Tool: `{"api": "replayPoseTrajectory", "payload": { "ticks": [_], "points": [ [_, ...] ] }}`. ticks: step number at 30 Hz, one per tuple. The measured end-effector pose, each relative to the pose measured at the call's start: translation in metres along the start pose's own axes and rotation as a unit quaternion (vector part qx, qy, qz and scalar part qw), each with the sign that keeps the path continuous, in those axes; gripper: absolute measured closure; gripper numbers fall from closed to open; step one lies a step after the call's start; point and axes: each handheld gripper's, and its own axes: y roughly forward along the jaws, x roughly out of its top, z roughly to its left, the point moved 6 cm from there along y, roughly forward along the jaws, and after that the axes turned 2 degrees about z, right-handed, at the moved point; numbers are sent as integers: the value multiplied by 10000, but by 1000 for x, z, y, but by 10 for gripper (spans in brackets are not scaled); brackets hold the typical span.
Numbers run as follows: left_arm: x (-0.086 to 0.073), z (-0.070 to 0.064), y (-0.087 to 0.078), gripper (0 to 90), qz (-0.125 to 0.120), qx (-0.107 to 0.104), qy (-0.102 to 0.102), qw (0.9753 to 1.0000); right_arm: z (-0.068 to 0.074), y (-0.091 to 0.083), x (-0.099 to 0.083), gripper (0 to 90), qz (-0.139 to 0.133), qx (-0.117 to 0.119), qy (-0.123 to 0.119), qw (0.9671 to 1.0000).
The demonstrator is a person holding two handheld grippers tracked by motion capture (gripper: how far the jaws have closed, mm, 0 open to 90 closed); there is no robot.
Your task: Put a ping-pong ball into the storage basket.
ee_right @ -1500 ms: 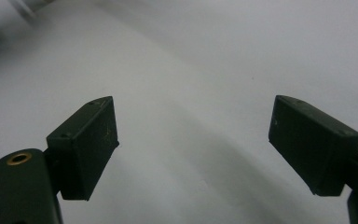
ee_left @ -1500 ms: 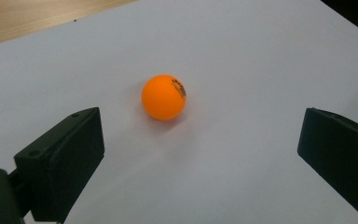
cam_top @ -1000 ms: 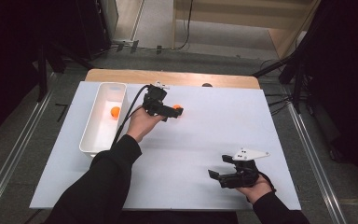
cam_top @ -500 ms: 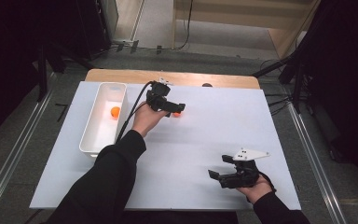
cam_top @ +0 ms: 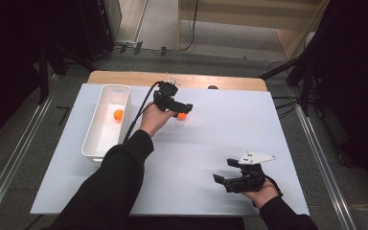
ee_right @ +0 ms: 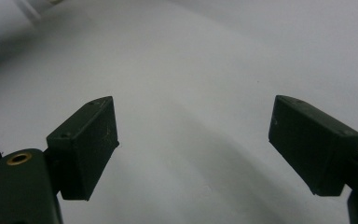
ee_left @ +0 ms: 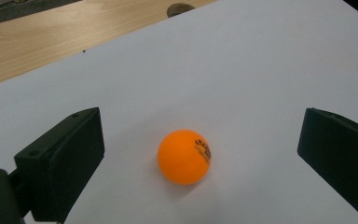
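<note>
Two orange table-tennis balls: one ball in the white bin [cam_top: 118, 114], one ball on the white surface [cam_top: 182, 116]. One white bin [cam_top: 92, 143]. One white surface [cam_top: 220, 134]. Two grippers: left gripper [cam_top: 184, 107], right gripper [cam_top: 226, 172].

The left gripper [cam_top: 184, 111] has drawn back towards the white tray [cam_top: 92, 140], uncovering the orange ball [cam_top: 182, 115], which now lies just beyond its spread jaws.
</note>
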Motion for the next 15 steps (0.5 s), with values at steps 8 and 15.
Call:
{"api": "replayPoseTrajectory", "payload": {
  "ticks": [8, 15],
  "points": [
    [1, 3, 5, 49, -65, 107, -36, 9999, 0, 0, 0, 142, -14, -18, 24, 10000],
    [4, 3, 12, 49, 68, 248, 163, 9995, -1, 1, 1, 142, -7, 10, -11, 10000]
  ]
}}
